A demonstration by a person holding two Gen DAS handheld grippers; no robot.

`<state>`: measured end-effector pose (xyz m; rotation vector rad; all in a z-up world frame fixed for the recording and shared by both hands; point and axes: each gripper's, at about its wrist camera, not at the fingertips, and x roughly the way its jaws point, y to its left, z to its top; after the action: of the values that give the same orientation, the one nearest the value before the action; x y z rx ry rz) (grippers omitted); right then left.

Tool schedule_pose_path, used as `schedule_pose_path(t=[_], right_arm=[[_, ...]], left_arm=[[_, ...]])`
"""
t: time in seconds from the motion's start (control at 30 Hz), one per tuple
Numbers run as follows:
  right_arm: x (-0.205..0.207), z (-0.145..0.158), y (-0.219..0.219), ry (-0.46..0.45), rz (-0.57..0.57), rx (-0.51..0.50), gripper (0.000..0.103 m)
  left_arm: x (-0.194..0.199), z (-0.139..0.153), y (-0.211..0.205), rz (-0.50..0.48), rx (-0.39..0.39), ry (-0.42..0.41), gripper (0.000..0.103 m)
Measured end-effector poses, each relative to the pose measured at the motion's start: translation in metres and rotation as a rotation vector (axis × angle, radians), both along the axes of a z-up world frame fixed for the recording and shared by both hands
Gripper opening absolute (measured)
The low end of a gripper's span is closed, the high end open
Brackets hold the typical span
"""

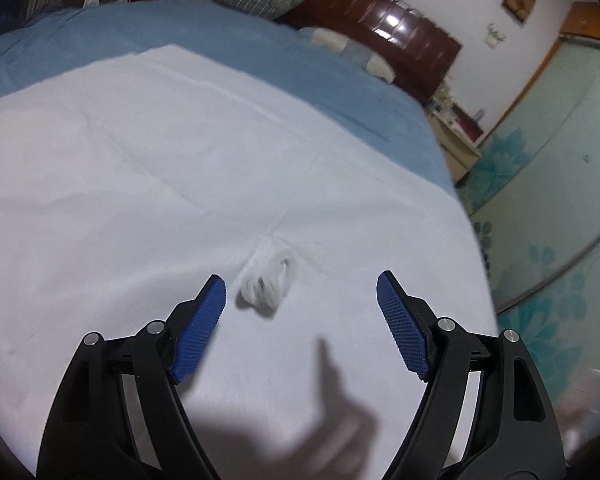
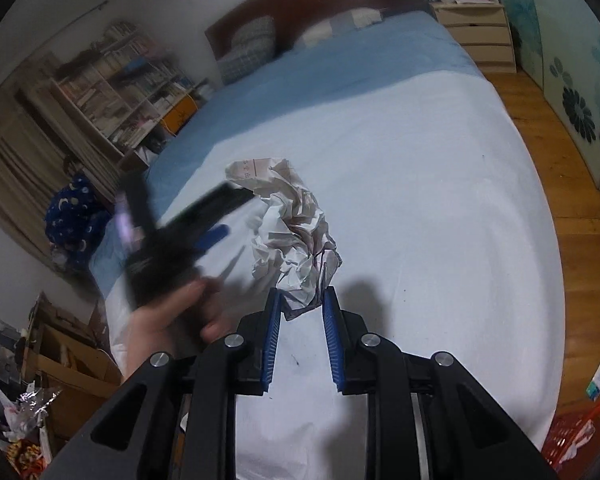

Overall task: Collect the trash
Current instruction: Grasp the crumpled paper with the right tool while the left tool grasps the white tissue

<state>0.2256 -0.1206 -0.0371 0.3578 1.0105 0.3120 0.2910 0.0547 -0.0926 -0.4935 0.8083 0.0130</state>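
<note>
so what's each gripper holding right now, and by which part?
Right gripper pinches the crumpled paper by its lower, near edge. Left gripper holds nothing, open around the white wad.

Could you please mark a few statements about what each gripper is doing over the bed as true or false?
1. The right gripper is shut on the crumpled paper. True.
2. The left gripper holds the small white wad. False: it is open, and the wad lies on the white sheet between its fingers.
3. The bed has a blue cover beyond the white sheet. True.
4. The crumpled paper is plain blue. False: it is whitish with printed marks.
</note>
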Motion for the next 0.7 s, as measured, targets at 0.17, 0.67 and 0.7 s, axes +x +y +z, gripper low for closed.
schedule_pose_path(t=[0.17,0.67,0.7], right_arm=[[0.007,-0.020,0.001,0.111,-0.003,0.032,0.023],[0.008,-0.018,-0.006,0.080,-0.023,0.092,0.023],[0.003,-0.013,-0.010,0.060,-0.026,0.107,0.023]], left_arm=[[0.012,-0.028,0.008,0.056,-0.009,0.112,0.056],[-0.108,0.029,-0.015,-0.030,0.038,-0.047,0.009],[-0.128,0.035,-0.021,-0.033,0.042,-0.055,0.009]])
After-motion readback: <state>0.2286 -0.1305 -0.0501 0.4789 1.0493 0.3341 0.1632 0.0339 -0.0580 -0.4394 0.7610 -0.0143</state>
